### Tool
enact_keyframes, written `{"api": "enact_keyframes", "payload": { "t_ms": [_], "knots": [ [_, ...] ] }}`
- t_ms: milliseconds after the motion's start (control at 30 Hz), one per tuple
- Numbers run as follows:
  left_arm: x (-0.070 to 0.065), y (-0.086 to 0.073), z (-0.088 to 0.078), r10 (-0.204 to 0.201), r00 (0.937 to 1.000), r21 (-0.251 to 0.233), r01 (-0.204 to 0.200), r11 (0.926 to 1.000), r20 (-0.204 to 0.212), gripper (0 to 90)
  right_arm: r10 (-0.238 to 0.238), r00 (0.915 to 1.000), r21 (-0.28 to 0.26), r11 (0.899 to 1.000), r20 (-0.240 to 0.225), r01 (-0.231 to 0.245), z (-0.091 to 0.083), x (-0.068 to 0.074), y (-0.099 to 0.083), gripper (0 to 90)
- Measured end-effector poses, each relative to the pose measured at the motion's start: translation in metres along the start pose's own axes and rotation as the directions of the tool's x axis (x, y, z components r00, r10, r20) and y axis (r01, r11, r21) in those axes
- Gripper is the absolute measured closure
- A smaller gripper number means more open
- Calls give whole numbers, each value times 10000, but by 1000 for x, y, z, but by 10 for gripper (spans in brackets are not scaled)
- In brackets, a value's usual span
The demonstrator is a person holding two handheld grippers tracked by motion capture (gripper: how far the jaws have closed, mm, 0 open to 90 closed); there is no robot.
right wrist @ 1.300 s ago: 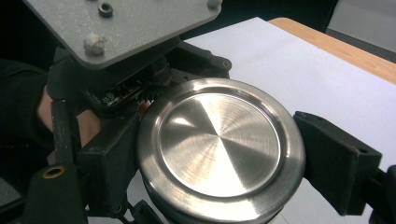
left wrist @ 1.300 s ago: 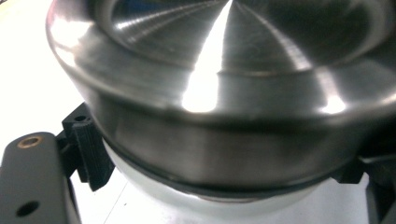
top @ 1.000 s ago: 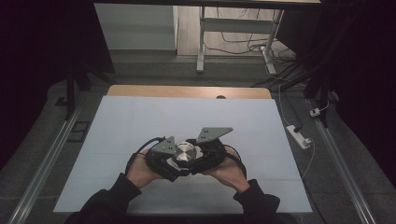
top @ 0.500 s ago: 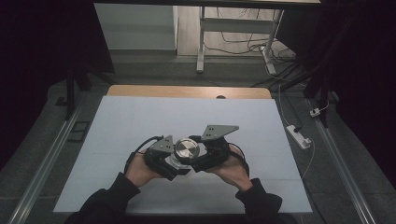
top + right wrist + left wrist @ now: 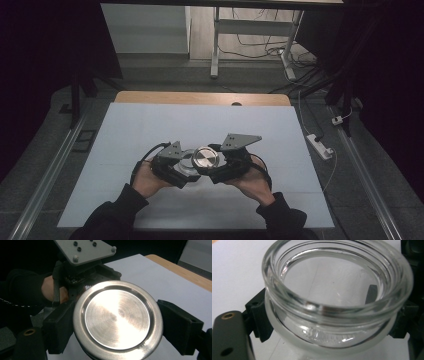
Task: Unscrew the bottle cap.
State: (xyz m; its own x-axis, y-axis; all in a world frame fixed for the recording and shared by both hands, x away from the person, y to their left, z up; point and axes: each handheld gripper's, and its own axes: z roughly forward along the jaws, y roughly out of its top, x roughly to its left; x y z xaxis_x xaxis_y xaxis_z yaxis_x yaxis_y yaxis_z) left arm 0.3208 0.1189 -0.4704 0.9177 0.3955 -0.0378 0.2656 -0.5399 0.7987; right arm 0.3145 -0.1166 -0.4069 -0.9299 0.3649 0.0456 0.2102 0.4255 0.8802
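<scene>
A clear glass jar (image 5: 332, 290) with its mouth uncovered sits between the black pads (image 5: 258, 315) of my left gripper (image 5: 329, 325), which is shut on its body below the rim. A round brushed-metal lid (image 5: 117, 317) is clamped edge to edge by my right gripper (image 5: 120, 325). In the high view both hands meet near the table's middle. There the lid (image 5: 205, 157) hangs just right of and slightly above the jar (image 5: 185, 162), between the left gripper (image 5: 180, 169) and the right gripper (image 5: 212, 164).
The hands work over a white sheet (image 5: 200, 125) on a table whose wooden far edge (image 5: 200, 97) shows. A white power strip (image 5: 320, 145) lies on the floor to the right. Metal rails (image 5: 50, 170) run along both sides.
My right gripper has carried the lid a little up and to the right in the high view, off the jar's mouth. The left gripper with the jar has stayed put.
</scene>
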Motion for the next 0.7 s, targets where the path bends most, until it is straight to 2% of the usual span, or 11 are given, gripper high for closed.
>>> {"api": "enact_keyframes", "payload": {
  "t_ms": [267,700],
  "knots": [
    [7,-1,-4,-335,9989,-156,330,9993,-337,149,-34,9998,-102,9999,219,36,-5,3,-2,182],
    [13,1,-3,-499,9972,-225,487,9986,-565,149,-42,9993,-77,10000,365,45,-13,9,-11,182]
  ]
}}
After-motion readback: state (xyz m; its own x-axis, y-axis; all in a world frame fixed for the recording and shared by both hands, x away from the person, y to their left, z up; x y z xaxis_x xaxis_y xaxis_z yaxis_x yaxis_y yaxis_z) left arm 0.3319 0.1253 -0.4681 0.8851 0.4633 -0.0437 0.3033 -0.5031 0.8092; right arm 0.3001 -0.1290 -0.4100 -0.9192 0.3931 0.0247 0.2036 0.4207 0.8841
